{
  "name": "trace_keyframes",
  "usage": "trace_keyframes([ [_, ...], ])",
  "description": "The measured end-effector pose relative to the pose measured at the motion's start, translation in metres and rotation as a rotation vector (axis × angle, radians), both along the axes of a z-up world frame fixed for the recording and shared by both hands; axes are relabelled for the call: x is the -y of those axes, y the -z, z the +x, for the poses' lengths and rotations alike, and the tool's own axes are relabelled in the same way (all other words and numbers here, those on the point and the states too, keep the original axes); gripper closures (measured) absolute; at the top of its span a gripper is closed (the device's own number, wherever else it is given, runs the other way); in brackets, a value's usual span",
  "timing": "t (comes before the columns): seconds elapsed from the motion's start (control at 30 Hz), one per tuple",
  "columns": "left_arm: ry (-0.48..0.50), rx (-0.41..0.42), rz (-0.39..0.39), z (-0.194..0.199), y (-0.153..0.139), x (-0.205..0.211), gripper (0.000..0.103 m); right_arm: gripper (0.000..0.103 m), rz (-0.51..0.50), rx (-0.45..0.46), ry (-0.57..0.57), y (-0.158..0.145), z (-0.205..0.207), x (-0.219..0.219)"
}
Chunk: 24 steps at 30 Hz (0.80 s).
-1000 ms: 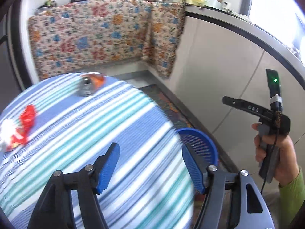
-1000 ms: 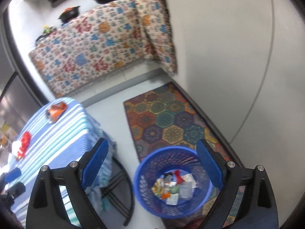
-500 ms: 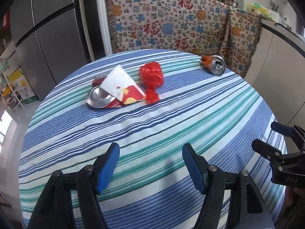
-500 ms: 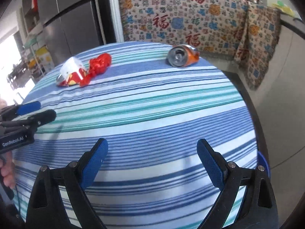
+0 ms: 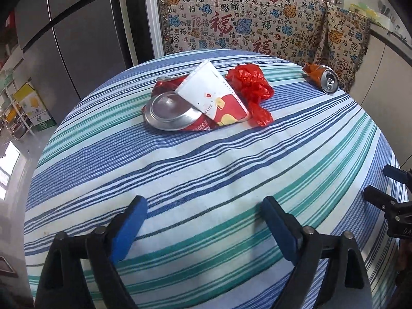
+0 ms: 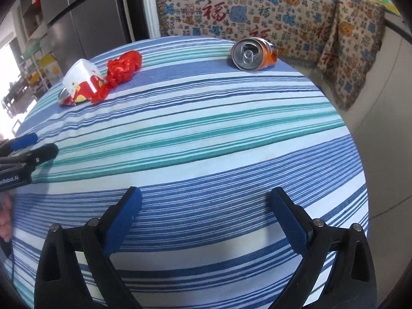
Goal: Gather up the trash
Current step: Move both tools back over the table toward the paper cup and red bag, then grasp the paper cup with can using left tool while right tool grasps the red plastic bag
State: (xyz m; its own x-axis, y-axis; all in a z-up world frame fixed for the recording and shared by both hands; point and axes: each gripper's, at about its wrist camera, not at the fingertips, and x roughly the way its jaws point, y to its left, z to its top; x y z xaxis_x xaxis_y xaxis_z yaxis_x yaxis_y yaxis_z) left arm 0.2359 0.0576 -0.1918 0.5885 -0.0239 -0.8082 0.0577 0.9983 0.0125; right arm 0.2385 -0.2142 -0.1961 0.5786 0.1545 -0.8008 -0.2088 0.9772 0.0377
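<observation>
On the striped round table (image 5: 206, 170) lies a heap of trash: a crushed red can (image 5: 175, 113), a flattened white and red paper cup (image 5: 213, 95) leaning on it, and a crumpled red plastic bag (image 5: 253, 87). An orange can (image 5: 323, 77) lies on its side at the far right edge. My left gripper (image 5: 203, 203) hovers over the near cloth, well short of the heap, its jaws opening with nothing between them. My right gripper (image 6: 206, 193) also hangs over bare cloth, jaws opening and empty, the orange can (image 6: 253, 54) far ahead and the heap (image 6: 82, 79) at far left.
A patterned cloth (image 5: 244, 18) drapes the counter behind the table, with pots on top. A grey fridge (image 5: 77, 38) stands at back left and a cardboard box (image 5: 33, 108) on the floor. Each gripper shows at the edge of the other's view.
Both views swung from the blue basket on the floor up onto the table, then drew nearer to the trash. The left jaws stand wider apart than before.
</observation>
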Motion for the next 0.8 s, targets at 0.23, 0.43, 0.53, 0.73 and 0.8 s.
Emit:
trace_keyframes([
  [0.23,0.007,-0.008,0.000,0.014,0.000,-0.031,0.000,0.003,0.008,-0.002,-0.006,-0.002,0.009,-0.002],
  [0.43,0.006,-0.009,-0.002,0.015,0.000,-0.038,0.000,0.018,0.128,0.011,-0.066,-0.024,0.063,-0.032],
  [0.53,0.007,-0.009,-0.003,0.015,0.000,-0.039,0.000,0.022,0.167,0.040,-0.116,-0.039,0.094,-0.064],
  [0.73,0.007,-0.009,-0.004,0.015,0.000,-0.039,0.000,0.030,0.155,0.004,-0.140,-0.034,0.146,-0.119],
  [0.8,0.007,-0.009,-0.004,0.015,0.000,-0.039,0.000,0.035,0.145,-0.040,-0.153,-0.025,0.158,-0.127],
])
